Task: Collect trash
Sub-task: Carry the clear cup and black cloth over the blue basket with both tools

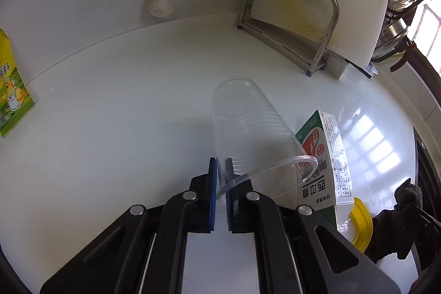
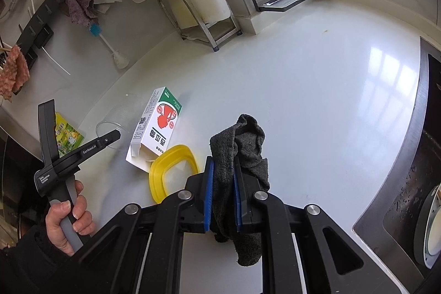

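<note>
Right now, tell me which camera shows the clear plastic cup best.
The left wrist view: the clear plastic cup lies on its side mid-frame, its rim pinched by the left gripper. The right wrist view shows only its faint rim behind that gripper.

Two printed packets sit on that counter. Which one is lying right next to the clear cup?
The green and white carton, beside the clear cup. The yellow packet with the chick picture sits far off by the wall.

Cup [image 1: 248, 134] on counter [image 1: 124, 101], carton [image 1: 325, 156] just right, lid [image 1: 361, 222] nearer.
</note>
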`<state>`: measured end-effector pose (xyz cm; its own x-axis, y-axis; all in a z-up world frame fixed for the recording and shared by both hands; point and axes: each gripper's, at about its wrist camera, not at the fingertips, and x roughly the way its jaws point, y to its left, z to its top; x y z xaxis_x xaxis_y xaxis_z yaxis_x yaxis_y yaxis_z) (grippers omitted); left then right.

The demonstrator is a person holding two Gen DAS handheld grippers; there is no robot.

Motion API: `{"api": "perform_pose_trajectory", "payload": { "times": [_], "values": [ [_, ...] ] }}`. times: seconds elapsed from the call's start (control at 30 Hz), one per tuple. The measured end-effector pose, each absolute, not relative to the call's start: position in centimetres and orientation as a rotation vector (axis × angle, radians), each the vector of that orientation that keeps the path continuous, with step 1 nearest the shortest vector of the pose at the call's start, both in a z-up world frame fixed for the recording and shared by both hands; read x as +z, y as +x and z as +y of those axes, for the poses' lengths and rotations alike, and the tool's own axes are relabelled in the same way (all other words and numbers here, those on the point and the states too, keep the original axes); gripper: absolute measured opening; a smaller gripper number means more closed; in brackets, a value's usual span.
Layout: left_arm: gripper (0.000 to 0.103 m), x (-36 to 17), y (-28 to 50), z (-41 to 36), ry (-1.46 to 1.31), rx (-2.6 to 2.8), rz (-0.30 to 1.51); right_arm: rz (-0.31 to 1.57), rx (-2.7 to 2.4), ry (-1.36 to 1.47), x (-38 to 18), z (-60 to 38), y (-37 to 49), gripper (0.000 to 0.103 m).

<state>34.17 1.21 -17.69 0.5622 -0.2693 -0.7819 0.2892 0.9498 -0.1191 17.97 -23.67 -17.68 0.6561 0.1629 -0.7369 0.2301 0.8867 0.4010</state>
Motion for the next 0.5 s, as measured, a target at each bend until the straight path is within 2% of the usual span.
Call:
{"api": "perform_pose_trajectory", "payload": {
  "times": [0.5],
  "values": [
    [0.006, -12.7, 27.6, 3.9, 0.022, -0.293, 0.859, 0.833, 0.016, 0.446, -13.6, -22.6, 15.4, 0.012]
  ]
}}
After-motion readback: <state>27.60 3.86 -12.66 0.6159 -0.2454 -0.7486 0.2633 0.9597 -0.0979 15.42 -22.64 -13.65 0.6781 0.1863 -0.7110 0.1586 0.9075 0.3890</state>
